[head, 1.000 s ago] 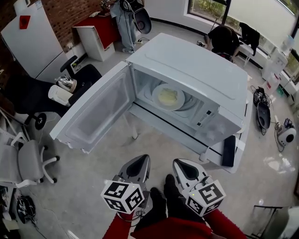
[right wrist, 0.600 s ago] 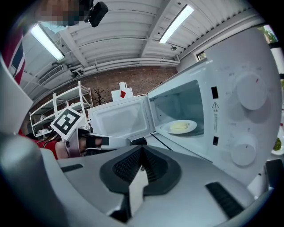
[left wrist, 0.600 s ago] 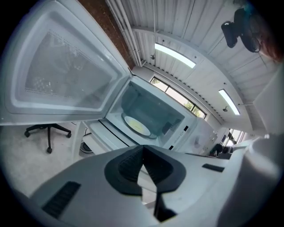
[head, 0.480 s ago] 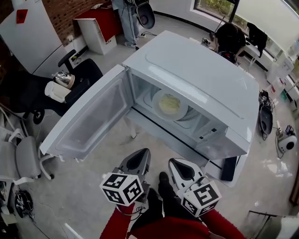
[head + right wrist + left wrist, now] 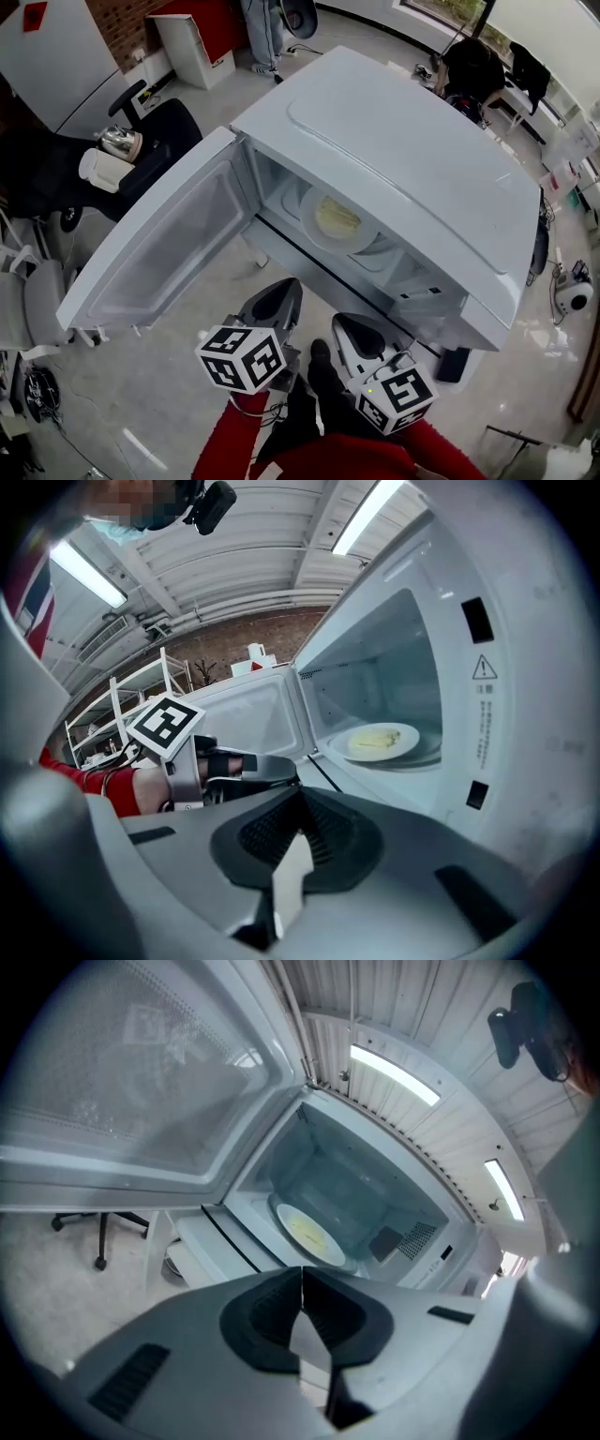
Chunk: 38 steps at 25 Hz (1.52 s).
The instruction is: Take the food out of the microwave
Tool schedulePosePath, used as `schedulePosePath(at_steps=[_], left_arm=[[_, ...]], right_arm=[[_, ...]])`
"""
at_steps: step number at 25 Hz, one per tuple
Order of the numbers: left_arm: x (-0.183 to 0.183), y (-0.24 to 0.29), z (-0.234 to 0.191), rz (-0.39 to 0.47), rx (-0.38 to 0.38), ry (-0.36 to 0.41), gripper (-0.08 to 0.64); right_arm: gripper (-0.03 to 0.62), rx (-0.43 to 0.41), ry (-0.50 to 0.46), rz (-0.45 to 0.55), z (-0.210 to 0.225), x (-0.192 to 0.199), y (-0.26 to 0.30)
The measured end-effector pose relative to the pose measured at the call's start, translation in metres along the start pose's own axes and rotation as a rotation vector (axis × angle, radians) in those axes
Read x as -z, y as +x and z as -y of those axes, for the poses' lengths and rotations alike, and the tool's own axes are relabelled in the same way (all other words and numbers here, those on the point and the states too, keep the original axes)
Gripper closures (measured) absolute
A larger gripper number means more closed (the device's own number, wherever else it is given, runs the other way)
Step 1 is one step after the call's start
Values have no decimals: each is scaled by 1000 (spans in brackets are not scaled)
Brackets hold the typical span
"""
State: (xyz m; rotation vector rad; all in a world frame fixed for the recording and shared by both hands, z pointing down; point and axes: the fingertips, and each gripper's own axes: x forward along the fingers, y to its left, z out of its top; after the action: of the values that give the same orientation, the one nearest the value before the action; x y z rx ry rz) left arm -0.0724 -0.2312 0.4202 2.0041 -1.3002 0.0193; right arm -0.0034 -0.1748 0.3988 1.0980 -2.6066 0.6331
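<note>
A white microwave (image 5: 403,169) stands with its door (image 5: 159,248) swung wide to the left. Inside, a white plate of pale yellow food (image 5: 336,221) lies on the turntable; it also shows in the left gripper view (image 5: 307,1236) and the right gripper view (image 5: 377,742). My left gripper (image 5: 279,296) hovers in front of the opening, below the door's hinge side, jaws shut with nothing between them. My right gripper (image 5: 352,334) hangs beside it, a little nearer me, also shut and empty. Neither touches the microwave.
A black office chair (image 5: 164,127) holding a kettle (image 5: 117,142) and a white jug stands left of the door. A white chair (image 5: 37,305) sits at the far left. A black device (image 5: 453,364) lies under the microwave's right end. Cabinets and people are at the back.
The microwave has drawn closer and fills more of the head view. Both grippers have edged slightly forward toward the opening and stay shut.
</note>
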Motion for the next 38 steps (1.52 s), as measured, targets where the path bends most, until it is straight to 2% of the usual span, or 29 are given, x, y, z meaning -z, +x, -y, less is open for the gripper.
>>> schedulePosePath(at_steps=[4,6,15,32,38], left_arm=[[-3,19,-2,-15,13,-54,549],[-5,27,0,-19,34,-112,518],[-14,53,10,-27,171,-379,454],[-27,88,6,-73,224,-633,454],[-25,88,5,-81,232,-713,499]], right_arm=[[581,-15,-8,-20,7,-4,10],[581,-17,-10,-21,11,-8,14],[581,-42,9,-39,17,-10,27],[581,-57,20,-42,30,-19,34],[581,-51,33,-47,32,-17,35]])
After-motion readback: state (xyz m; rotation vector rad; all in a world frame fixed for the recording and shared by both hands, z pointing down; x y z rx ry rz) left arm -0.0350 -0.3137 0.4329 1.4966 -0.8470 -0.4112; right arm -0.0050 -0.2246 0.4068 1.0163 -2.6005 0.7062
